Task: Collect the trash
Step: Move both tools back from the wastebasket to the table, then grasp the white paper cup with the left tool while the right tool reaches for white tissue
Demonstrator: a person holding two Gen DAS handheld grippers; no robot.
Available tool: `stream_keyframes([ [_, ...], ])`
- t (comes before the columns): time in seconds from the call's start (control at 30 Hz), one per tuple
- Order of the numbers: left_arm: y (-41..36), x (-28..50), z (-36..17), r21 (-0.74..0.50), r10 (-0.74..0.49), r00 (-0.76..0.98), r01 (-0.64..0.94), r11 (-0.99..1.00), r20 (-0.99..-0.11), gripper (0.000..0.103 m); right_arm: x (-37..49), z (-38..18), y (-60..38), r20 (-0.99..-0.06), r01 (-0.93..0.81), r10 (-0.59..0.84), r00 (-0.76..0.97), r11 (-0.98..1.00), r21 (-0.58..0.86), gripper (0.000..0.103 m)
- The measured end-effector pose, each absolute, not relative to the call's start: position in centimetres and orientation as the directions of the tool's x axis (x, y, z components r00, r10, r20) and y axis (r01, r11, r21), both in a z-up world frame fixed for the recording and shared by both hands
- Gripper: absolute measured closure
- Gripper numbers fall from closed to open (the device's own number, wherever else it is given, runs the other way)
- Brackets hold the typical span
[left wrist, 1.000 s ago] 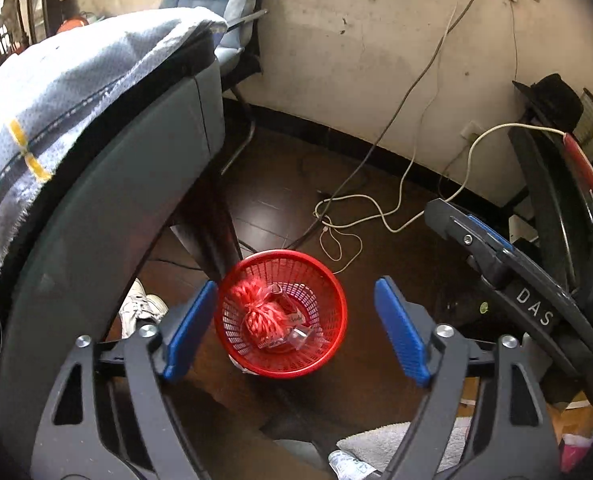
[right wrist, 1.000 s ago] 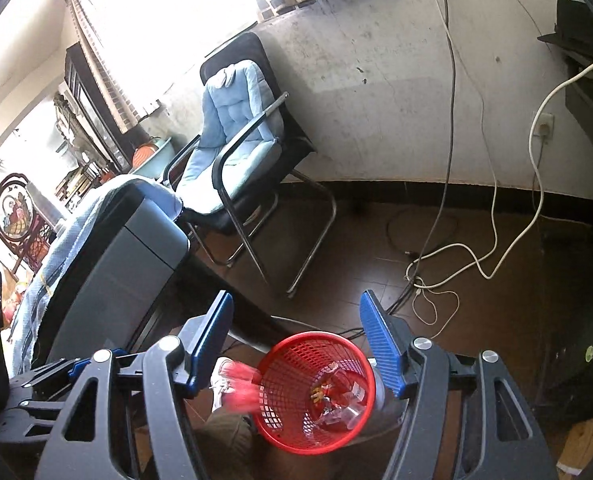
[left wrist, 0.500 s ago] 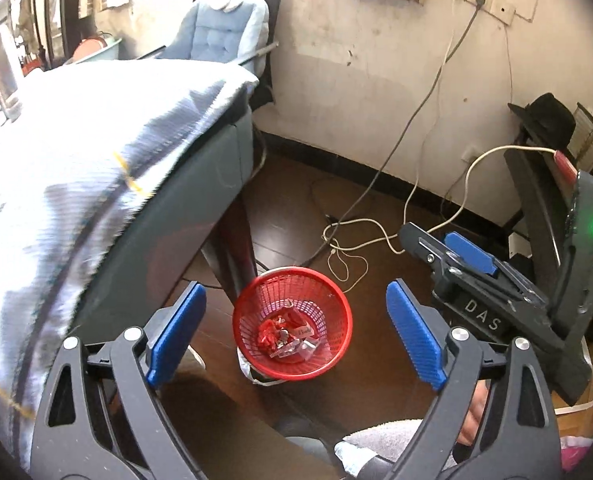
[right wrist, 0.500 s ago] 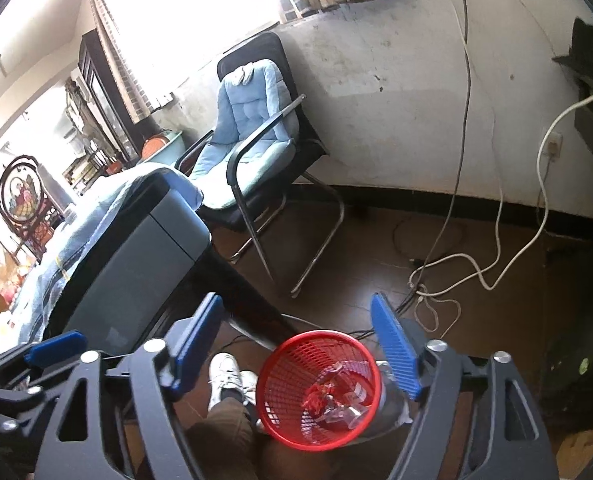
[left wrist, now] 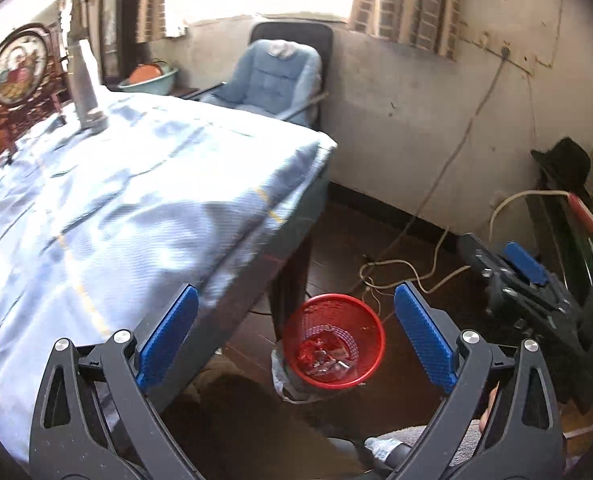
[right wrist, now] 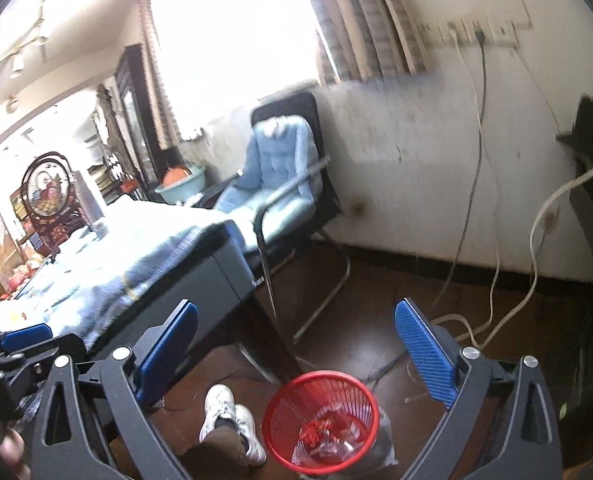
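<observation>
A red mesh waste basket (left wrist: 333,341) stands on the dark floor beside the table leg, with red and clear wrappers (left wrist: 320,356) lying in its bottom. My left gripper (left wrist: 294,340) hangs well above it, jaws still opening, nothing between the blue pads (left wrist: 422,338). In the right wrist view the same basket (right wrist: 321,424) sits low in the frame with the wrappers (right wrist: 328,436) inside. My right gripper (right wrist: 296,350) is also high above it, jaws opening and empty.
A table under a light blue cloth (left wrist: 116,208) fills the left, with a grey bottle (left wrist: 85,88) on it. A blue-cushioned chair (right wrist: 280,184) stands by the wall. Cables (left wrist: 408,268) trail over the floor. A person's shoes (right wrist: 230,416) rest near the basket.
The red wrappers dropped from both grippers into the basket. Both grippers opened wider and rose, tilting up so the tabletop and window came into view.
</observation>
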State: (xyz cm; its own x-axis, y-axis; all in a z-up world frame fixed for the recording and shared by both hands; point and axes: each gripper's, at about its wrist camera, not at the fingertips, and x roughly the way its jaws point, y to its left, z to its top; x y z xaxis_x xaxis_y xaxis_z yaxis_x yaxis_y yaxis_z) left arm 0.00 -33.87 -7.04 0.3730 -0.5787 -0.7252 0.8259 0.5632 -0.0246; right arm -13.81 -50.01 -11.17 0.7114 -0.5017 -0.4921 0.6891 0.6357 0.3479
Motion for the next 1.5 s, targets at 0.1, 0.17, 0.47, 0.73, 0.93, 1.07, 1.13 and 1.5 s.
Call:
stream_keyframes([
  [0.1,-31.9,0.6,-6.2,-0.031,-0.575,0.403,0.8,0.599,-0.712,0.007,-14.1,-9.4,-48.3,-0.437,0.676,-0.53,0.727,0.665,0.317,0.006],
  [0.17,-30.5,1.1,-5.6,-0.036,-0.57,0.427,0.779,0.626,-0.702,0.007,-14.1,-8.2,-47.1,-0.41,0.676,-0.55,0.728,0.677,0.291,0.006],
  [0.47,-21.1,5.9,-3.2,-0.057,-0.5,0.56,0.627,0.777,-0.661,0.007,-14.4,-5.5,-44.6,-0.344,0.565,-0.455,0.821,0.732,0.381,0.006],
  [0.73,-9.3,13.2,-1.0,-0.027,-0.302,0.707,0.372,0.928,-0.639,0.007,-11.2,-5.2,-41.7,-0.357,0.46,-0.332,0.873,0.802,0.38,0.006],
  [0.93,-2.6,18.7,-0.3,0.041,-0.159,0.734,0.246,0.968,-0.661,0.007,-7.6,-5.2,-38.6,-0.396,0.371,-0.226,0.89,0.863,0.342,0.006],
  [1.07,-1.7,20.9,-0.8,0.134,-0.133,0.717,0.303,0.943,-0.684,0.007,-5.4,-4.7,-37.0,-0.417,0.313,-0.165,0.894,0.895,0.317,0.006],
  [1.13,-1.8,21.6,-1.3,0.212,-0.112,0.72,0.345,0.914,-0.685,0.007,-4.4,-4.4,-35.8,-0.422,0.291,-0.148,0.895,0.909,0.299,0.006],
  [1.5,-1.7,25.5,-5.2,0.188,-0.185,0.648,0.463,0.866,-0.739,0.007,0.9,-2.3,-30.3,-0.451,0.105,0.011,0.892,0.967,0.232,0.006],
])
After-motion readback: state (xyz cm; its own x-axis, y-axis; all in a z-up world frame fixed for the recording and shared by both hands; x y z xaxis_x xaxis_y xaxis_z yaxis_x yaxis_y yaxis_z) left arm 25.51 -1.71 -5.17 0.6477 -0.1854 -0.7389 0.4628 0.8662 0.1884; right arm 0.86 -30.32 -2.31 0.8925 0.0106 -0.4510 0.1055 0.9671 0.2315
